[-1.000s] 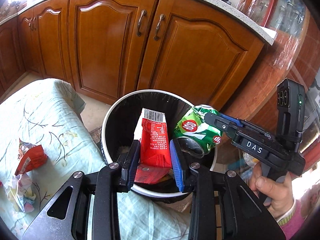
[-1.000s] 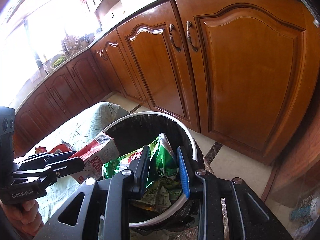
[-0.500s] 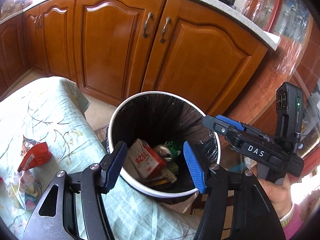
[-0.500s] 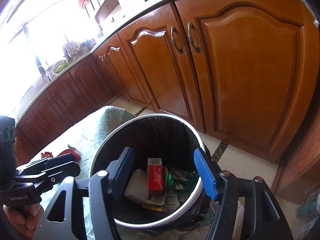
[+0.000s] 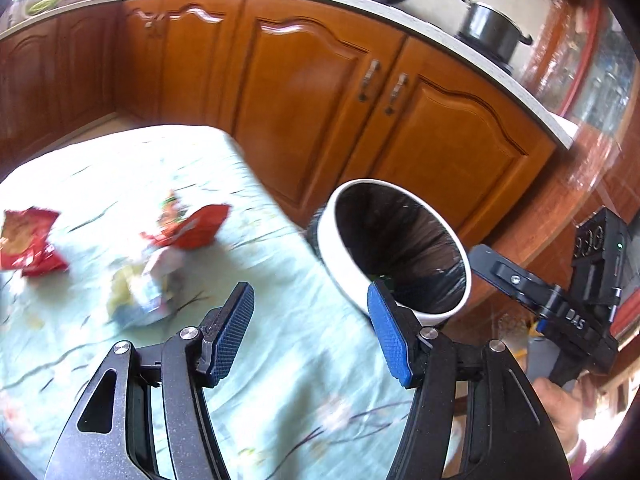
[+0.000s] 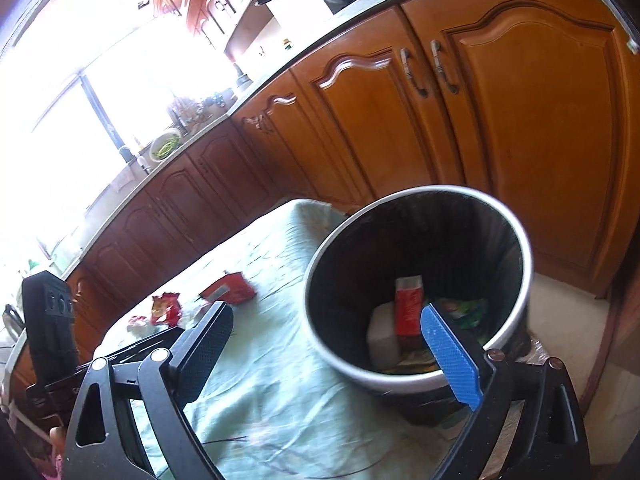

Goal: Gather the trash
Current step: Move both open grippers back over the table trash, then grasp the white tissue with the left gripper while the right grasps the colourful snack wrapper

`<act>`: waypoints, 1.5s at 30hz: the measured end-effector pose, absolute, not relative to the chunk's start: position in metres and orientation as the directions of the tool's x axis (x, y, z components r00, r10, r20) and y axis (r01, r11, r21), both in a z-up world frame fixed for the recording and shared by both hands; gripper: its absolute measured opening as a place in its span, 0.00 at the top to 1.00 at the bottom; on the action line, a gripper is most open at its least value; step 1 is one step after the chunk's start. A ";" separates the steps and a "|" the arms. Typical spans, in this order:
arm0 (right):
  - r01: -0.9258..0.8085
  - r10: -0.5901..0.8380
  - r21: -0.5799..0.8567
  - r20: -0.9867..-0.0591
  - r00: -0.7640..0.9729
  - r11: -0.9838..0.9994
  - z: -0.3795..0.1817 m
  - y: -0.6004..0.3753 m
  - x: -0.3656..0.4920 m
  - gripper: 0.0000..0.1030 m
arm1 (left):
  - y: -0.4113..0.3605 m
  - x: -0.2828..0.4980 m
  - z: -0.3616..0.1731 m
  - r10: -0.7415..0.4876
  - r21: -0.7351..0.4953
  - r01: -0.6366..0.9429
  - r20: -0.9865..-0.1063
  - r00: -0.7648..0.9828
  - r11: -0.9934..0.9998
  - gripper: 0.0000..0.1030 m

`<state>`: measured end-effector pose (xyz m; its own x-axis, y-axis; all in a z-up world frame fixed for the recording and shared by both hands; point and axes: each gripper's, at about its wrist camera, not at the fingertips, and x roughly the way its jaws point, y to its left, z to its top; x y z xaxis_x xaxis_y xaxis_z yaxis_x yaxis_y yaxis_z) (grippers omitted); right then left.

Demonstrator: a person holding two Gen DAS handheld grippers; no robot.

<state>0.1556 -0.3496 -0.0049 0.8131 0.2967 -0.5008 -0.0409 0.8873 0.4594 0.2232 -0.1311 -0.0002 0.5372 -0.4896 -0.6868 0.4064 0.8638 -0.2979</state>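
Partly done, I judge: a carton [image 6: 409,309] and wrappers lie in the bin [image 6: 516,236], three wrappers [image 5: 188,230] remain on the surface [image 5: 280,360] at frame left, and both the left tool [image 5: 310,338] and right tool [image 6: 328,354] are spread, empty.

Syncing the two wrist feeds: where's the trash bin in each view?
Left wrist: trash bin right of centre, past the table's corner, above the open left gripper.
Right wrist: trash bin centre-right, red carton visible inside, behind the open right gripper.
Shared landmark: paired cabinet handles behind the bin.
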 end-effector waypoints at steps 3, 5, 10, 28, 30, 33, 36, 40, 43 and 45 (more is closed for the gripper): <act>-0.069 0.326 0.460 -0.509 0.797 0.885 -0.007 -0.330 0.155 0.07 | -0.104 0.217 -0.002 -0.467 -0.310 0.356 -0.688 0.556 0.881 0.42; -0.090 0.347 0.460 -0.513 0.785 0.883 -0.008 -0.316 0.155 0.07 | -0.086 0.213 -0.003 -0.445 -0.309 0.323 -0.686 0.575 0.894 0.42; -0.133 0.389 0.459 -0.526 0.756 0.878 -0.014 -0.287 0.157 0.06 | -0.047 0.205 -0.008 -0.404 -0.317 0.251 -0.686 0.605 0.915 0.42; -0.160 0.399 0.440 -0.531 0.747 0.884 -0.006 -0.246 0.201 0.06 | -0.019 0.216 -0.025 -0.378 -0.317 0.209 -0.714 0.590 0.925 0.42; -0.161 0.429 0.474 -0.536 0.727 0.866 -0.006 -0.247 0.217 0.06 | -0.021 0.223 -0.028 -0.374 -0.313 0.208 -0.720 0.585 0.927 0.42; -0.151 0.457 0.509 -0.554 0.696 0.847 -0.008 -0.242 0.240 0.07 | -0.023 0.234 -0.033 -0.370 -0.308 0.206 -0.730 0.575 0.929 0.42; -0.145 0.476 0.535 -0.555 0.682 0.832 -0.010 -0.236 0.258 0.17 | -0.025 0.246 -0.035 -0.372 -0.308 0.210 -0.734 0.569 0.928 0.42; -0.121 0.503 0.575 -0.571 0.649 0.809 -0.021 -0.228 0.282 0.33 | -0.030 0.259 -0.037 -0.367 -0.293 0.222 -0.739 0.565 0.930 0.42; -0.103 0.515 0.595 -0.581 0.631 0.797 -0.033 -0.223 0.296 0.47 | -0.031 0.270 -0.042 -0.388 -0.313 0.230 -0.742 0.547 0.922 0.42; -0.096 0.517 0.601 -0.583 0.627 0.794 -0.039 -0.223 0.301 0.69 | -0.034 0.276 -0.045 -0.395 -0.316 0.237 -0.743 0.540 0.919 0.42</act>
<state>0.3013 -0.2227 -0.0394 0.6274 0.5167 -0.5826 -0.0960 0.7938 0.6005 0.2756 -0.0336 -0.0453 0.5396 -0.3952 -0.7434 0.2370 0.9186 -0.3163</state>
